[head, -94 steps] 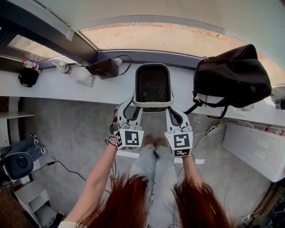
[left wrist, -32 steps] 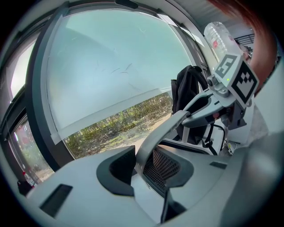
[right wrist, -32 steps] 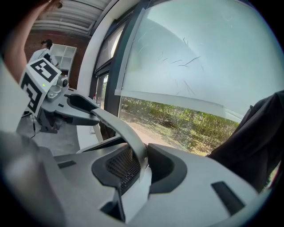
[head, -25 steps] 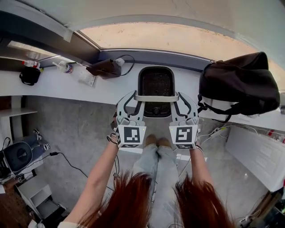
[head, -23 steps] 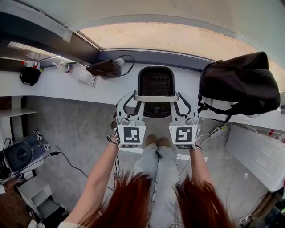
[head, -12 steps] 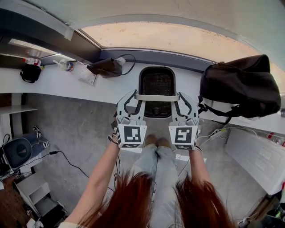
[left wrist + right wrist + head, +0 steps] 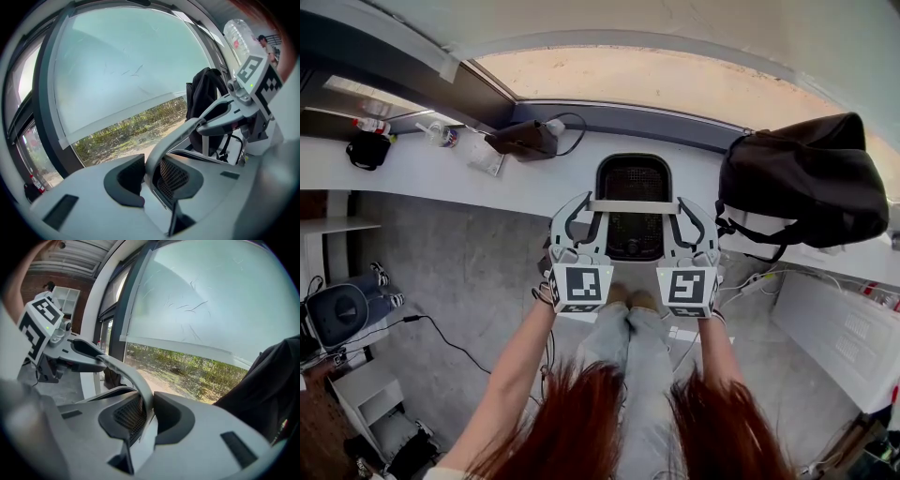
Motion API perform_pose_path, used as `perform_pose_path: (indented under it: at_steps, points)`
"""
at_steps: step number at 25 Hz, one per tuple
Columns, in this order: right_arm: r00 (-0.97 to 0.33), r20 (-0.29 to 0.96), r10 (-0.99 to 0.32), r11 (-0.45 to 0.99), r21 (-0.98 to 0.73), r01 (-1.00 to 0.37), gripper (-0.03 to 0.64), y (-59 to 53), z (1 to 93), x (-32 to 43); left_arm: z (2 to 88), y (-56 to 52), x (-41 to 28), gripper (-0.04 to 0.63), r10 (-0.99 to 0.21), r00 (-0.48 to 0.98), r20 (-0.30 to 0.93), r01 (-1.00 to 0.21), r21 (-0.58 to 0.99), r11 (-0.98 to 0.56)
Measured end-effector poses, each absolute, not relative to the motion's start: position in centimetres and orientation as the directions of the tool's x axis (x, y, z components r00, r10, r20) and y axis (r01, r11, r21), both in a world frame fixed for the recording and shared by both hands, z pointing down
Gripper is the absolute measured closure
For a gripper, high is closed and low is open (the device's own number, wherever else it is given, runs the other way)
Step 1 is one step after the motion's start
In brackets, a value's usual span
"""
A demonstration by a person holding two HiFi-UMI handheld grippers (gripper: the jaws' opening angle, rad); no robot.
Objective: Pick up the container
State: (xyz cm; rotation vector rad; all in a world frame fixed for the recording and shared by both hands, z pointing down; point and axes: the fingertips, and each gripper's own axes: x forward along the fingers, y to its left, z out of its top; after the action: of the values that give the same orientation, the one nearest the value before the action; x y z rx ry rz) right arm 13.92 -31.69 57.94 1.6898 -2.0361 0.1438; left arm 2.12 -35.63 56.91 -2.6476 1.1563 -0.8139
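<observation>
Held at the near edge of a long white surface [image 7: 422, 178] under a wide window [image 7: 656, 80]: one black mesh container with a pale grey rim [image 7: 634, 220]. Pinched by that rim, one side each, in the left claw [image 7: 584, 206] and the right claw [image 7: 682, 206], jaws just drawn closer, rim pressed between the pads. Tagged with one black-and-white square marker [image 7: 584, 283] apiece. Also on the surface: one black backpack [image 7: 806, 178], one dark pouch [image 7: 523, 141], two small bottles [image 7: 441, 136]. Grey floor [image 7: 459, 272] below.
</observation>
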Motion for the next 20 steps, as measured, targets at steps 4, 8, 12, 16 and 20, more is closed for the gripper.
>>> perform_pose_path:
  at_steps: [4,8,12,16,20]
  points:
    - [-0.106,0.443,-0.890,0.225,0.227,-0.948,0.528,-30.2,57.9,14.3,56.7,-34.4,2.4,0.483,-0.713,0.554,0.429,-0.636,-0.334,-0.695]
    - [-0.103,0.425,-0.899,0.223,0.245,-0.944,0.532,-29.2,57.1,14.6,55.9,-33.3,2.7,0.483,-0.722,0.551,0.419,-0.645,-0.335,-0.687]
    - [-0.110,0.432,-0.895,0.228,0.231,-0.946,0.534,-28.0,56.5,14.6,55.1,-32.1,2.8,0.483,-0.730,0.545,0.413,-0.654,-0.335,-0.678]
    - [-0.117,0.425,-0.898,0.237,0.242,-0.941,0.535,-27.0,55.8,14.6,54.4,-31.0,2.8,0.483,-0.733,0.541,0.411,-0.658,-0.336,-0.674]
    - [-0.113,0.423,-0.899,0.235,0.248,-0.940,0.535,-26.0,54.6,14.8,53.3,-30.0,2.8,0.483,-0.741,0.536,0.404,-0.666,-0.337,-0.665]
